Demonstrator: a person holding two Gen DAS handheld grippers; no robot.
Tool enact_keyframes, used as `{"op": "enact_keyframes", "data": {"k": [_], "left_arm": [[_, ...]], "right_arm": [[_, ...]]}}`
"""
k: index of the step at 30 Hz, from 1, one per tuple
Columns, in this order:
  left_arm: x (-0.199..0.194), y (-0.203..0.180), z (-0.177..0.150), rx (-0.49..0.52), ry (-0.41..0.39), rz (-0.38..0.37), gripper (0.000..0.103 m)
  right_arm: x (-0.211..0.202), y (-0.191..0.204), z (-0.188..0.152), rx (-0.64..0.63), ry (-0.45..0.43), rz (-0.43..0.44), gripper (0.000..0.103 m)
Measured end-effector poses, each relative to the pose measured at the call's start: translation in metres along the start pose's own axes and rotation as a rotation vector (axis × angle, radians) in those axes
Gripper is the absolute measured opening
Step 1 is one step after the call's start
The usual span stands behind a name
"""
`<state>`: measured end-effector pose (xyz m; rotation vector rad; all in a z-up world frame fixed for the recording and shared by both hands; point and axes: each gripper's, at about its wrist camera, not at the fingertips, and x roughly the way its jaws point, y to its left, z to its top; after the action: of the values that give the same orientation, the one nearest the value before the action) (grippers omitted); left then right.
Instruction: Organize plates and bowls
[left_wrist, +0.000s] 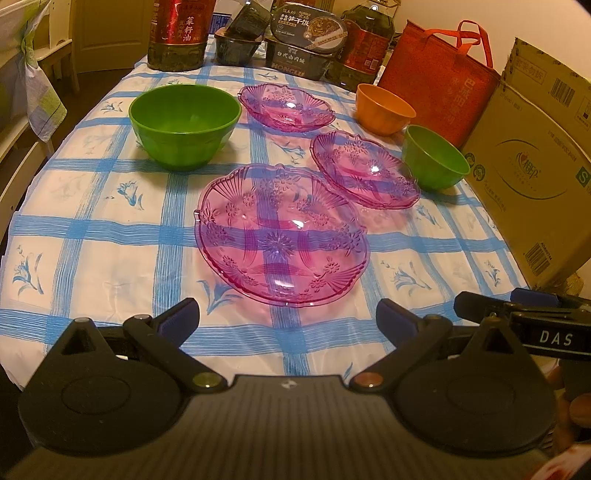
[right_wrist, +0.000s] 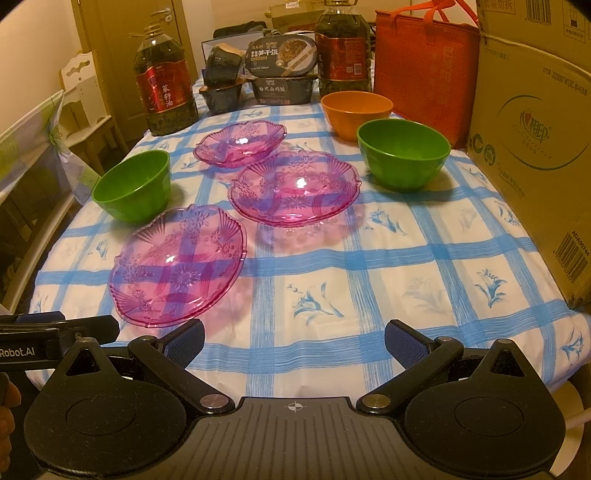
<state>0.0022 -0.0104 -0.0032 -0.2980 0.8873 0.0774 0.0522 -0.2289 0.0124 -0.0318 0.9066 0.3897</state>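
Note:
Three pink glass plates lie apart on the checked tablecloth: a near one (left_wrist: 282, 236) (right_wrist: 179, 264), a middle one (left_wrist: 364, 171) (right_wrist: 293, 186) and a far one (left_wrist: 286, 107) (right_wrist: 240, 144). A large green bowl (left_wrist: 184, 123) (right_wrist: 133, 184) stands at the left, a smaller green bowl (left_wrist: 434, 157) (right_wrist: 402, 155) at the right, an orange bowl (left_wrist: 384, 107) (right_wrist: 356, 112) behind it. My left gripper (left_wrist: 288, 317) is open and empty, just short of the near plate. My right gripper (right_wrist: 293, 341) is open and empty at the table's near edge.
Oil bottles (right_wrist: 164, 88) (right_wrist: 343, 55) and boxed meals (right_wrist: 282, 70) line the far edge. A red bag (right_wrist: 424, 70) and a large cardboard box (right_wrist: 535, 155) stand along the right side. A chair (right_wrist: 85, 122) stands left of the table.

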Motion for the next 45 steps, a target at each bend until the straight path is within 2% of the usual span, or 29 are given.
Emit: {"op": "enact_keyframes", "data": {"k": [31,45], "left_arm": [[-0.0018,0.0012,0.0005,-0.008,-0.001,-0.001,0.101],[-0.001,0.0091,-0.0007,-0.046,-0.003,-0.006,0.101]], "right_arm": [[-0.0002,-0.0028,0.0003,0.004,0.003,-0.001,0.103],[0.003,-0.0049,-0.0035,0.019,0.009,-0.001,0.103]]}}
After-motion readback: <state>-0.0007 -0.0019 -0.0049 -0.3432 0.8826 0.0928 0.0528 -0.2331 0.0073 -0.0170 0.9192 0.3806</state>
